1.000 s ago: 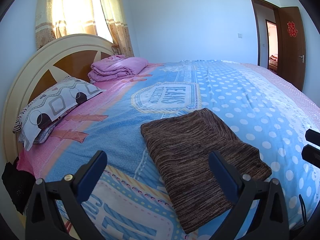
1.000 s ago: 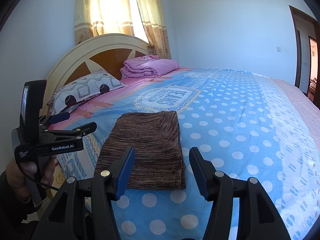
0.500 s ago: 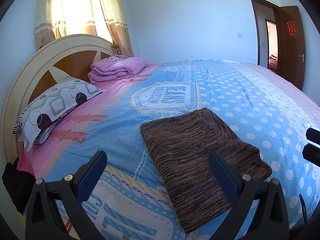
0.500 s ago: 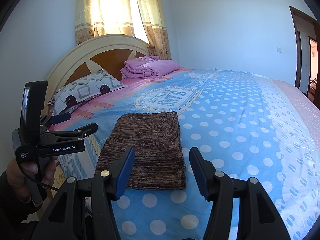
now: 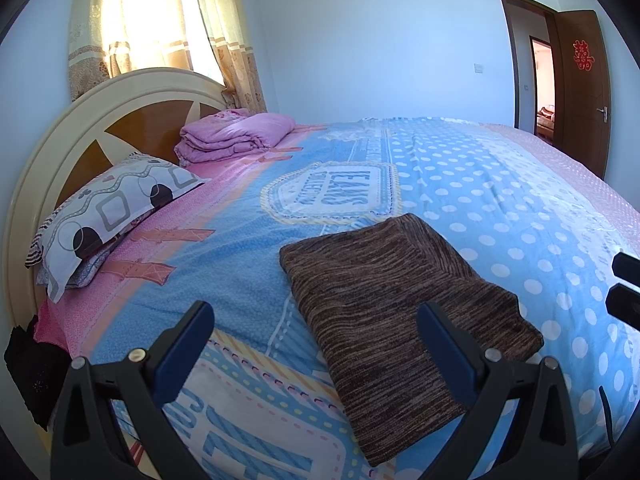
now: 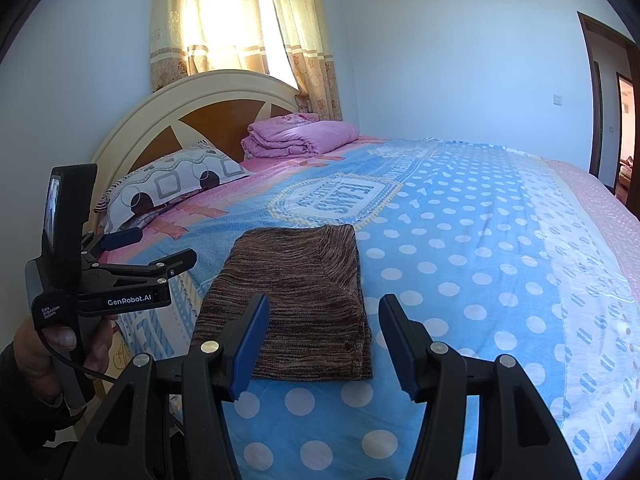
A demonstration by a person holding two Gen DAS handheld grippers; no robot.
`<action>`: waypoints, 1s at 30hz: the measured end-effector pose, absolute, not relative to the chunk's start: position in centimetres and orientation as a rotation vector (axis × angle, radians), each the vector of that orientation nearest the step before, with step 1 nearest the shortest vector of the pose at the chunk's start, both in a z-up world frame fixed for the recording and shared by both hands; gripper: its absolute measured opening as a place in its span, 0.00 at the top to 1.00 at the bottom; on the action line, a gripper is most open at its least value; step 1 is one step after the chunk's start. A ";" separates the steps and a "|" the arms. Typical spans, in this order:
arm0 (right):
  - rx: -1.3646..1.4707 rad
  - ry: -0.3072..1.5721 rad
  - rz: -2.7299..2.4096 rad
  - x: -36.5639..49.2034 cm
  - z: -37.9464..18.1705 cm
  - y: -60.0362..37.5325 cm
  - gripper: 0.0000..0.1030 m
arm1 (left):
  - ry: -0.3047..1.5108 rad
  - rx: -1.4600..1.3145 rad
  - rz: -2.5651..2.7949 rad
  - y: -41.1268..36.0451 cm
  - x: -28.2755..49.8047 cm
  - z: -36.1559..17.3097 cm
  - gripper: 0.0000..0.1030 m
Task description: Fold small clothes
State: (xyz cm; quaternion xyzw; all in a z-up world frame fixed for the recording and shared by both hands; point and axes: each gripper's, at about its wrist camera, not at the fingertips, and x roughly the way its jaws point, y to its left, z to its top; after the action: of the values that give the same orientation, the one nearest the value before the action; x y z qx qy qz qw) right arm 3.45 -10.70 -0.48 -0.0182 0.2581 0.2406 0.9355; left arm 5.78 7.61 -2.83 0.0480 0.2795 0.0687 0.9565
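Lying folded into a flat rectangle on the blue dotted bedspread [image 6: 480, 248], the brown knit garment [image 6: 296, 300] sits just ahead of both grippers, touched by neither. The left gripper [image 5: 316, 340] and right gripper [image 6: 324, 344] each hover with jaws spread wide and empty. The right finger [image 5: 444, 344] covers part of the garment's near edge, so how many layers it has cannot be told.

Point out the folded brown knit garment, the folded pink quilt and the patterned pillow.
Folded brown knit garment [image 6: 296, 292]: right wrist view, centre of top.
Folded pink quilt [image 6: 304, 138]: right wrist view, upper fold.
Patterned pillow [image 5: 116, 208]: left wrist view, top face.
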 end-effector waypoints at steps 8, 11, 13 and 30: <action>-0.030 0.486 0.488 2.9 -0.1 -11.0 0.44 | 0.547 0.099 0.123 7.5 5.5 -2.6 0.00; -0.027 0.461 0.490 2.6 0.2 -11.2 0.44 | 0.535 0.096 0.116 7.5 5.3 -2.3 0.00; -0.027 0.452 0.491 2.5 0.4 -11.2 0.44 | 0.524 0.093 0.118 7.5 5.2 -2.0 0.00; -0.040 0.472 0.502 2.5 0.2 -11.0 0.43 | 0.516 0.104 0.152 8.2 5.3 -1.9 0.00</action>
State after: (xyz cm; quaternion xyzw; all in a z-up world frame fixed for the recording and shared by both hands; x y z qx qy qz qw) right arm 2.53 -11.05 0.19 -0.0195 0.2313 0.2460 0.9410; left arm 5.28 8.17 -1.92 0.0514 0.2550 0.0752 0.9626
